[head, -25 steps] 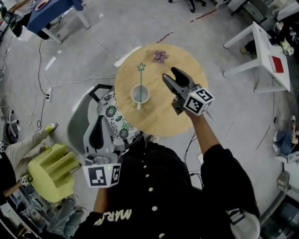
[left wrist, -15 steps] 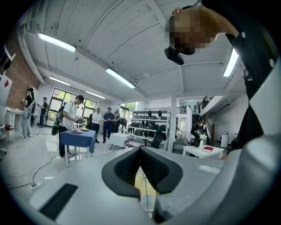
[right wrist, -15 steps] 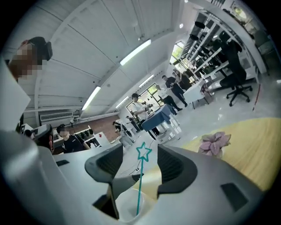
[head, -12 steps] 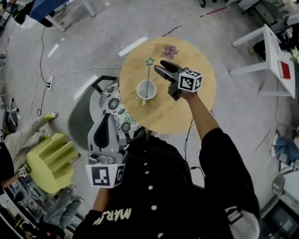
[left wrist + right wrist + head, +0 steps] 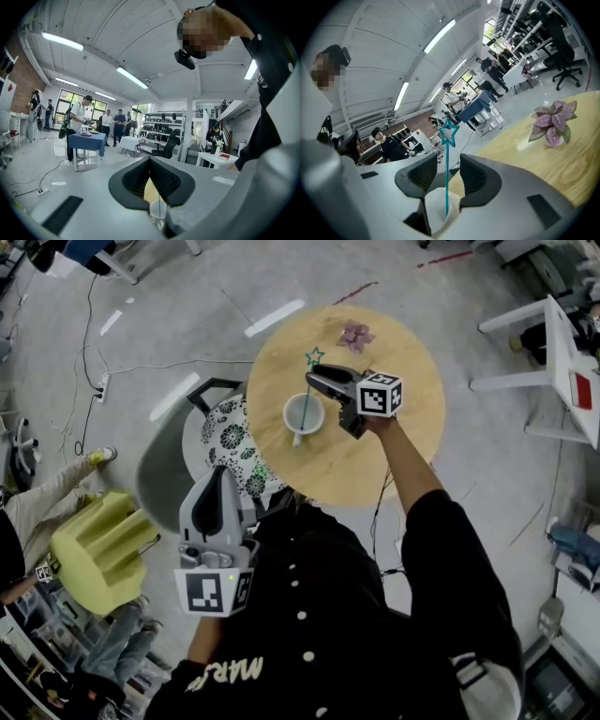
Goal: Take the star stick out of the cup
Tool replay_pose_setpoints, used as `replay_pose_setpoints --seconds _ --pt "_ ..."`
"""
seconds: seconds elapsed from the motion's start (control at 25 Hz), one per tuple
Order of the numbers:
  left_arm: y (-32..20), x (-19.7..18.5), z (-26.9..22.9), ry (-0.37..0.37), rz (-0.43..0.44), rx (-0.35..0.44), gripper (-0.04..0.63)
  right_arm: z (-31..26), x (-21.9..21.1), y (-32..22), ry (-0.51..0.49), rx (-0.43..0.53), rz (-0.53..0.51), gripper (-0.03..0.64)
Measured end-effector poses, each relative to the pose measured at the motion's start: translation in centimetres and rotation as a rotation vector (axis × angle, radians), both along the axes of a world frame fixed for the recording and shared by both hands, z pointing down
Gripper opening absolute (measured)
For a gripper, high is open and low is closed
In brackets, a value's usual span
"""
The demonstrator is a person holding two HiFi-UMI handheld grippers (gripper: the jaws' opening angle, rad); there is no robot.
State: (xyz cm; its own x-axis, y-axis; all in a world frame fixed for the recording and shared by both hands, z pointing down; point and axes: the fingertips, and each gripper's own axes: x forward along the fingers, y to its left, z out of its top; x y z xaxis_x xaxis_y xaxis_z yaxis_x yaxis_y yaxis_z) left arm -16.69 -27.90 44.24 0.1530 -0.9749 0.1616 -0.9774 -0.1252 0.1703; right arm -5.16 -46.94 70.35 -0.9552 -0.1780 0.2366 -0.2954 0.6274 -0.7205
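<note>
The right tool [image 5: 447, 174] closes in on the star stick [image 5: 447, 154], which stands upright in the white cup [image 5: 304, 414] near the middle of the round wooden table [image 5: 375, 460]. The thin teal shaft runs between the two jaws, but a gap shows on either side and the pads do not yet press on it. The left tool [image 5: 217, 512] hangs back near the person's body, jaws together with nothing between them. A purple flower [image 5: 355, 335] lies at the table's far edge, well apart from the cup. The grasp looks best made on the shaft above the rim. A straight lift along the stick's own line would keep the light cup from tipping or dragging.
</note>
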Motion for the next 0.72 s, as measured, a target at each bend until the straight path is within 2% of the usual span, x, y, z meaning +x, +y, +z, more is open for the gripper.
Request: replay_pose_setpoints --seconds 0.16,0.24,0.72 --pt "-0.1 -0.5 0.6 0.004 -0.011 -0.013 0.005 0.4 -0.6 0.3 -0.004 0.002 -0.023 0.109" --pt "-0.1 -0.6 0.8 0.004 -0.012 -0.019 0.005 0.3 -0.6 0.2 -0.006 0.010 -0.024 0.014" --pt "-0.3 -0.3 0.4 0.001 -0.008 0.004 0.005 -1.0 -0.7 0.4 -0.017 0.052 -0.023 0.008"
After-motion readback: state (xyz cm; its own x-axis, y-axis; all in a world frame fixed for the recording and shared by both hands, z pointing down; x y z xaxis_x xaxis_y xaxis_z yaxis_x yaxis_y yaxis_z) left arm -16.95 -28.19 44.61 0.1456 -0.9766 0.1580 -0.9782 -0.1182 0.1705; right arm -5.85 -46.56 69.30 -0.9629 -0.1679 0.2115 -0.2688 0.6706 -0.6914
